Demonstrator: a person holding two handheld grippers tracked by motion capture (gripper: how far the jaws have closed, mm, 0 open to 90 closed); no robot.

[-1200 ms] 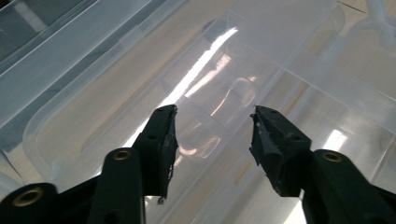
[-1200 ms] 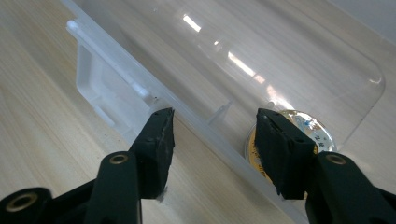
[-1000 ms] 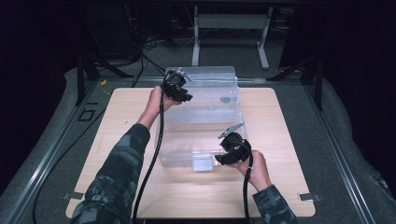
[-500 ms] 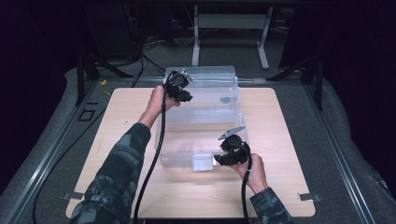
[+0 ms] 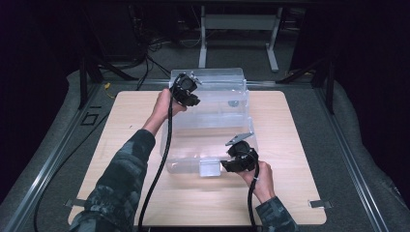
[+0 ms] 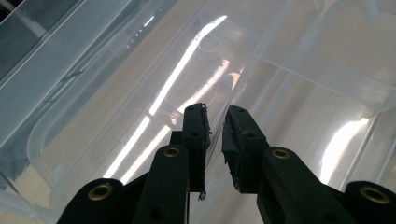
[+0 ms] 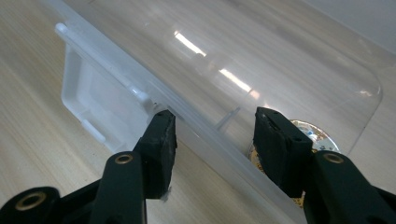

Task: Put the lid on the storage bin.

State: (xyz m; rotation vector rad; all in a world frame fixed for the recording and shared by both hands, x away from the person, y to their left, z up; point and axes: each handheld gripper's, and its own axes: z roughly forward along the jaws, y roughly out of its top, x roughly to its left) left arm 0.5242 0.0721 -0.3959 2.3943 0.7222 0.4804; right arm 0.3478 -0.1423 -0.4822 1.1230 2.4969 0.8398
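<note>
Mostly clear, glossy plastic: the rectangular bin (image 5: 212,123) sits mid-table (image 5: 300,145) on pale wood grain. My left gripper (image 6: 215,126) has just been closing and now pinches the bin's thin far wall; my right gripper (image 7: 212,135) straddles the near rim, half open. A round gold thing (image 7: 310,135) behind one jaw stays unreadable.

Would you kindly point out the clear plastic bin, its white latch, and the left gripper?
clear plastic bin (image 5: 212,126): high view, side wall.
white latch (image 5: 209,168): high view, flat front.
left gripper (image 6: 215,133): left gripper view, between fingertips.
</note>
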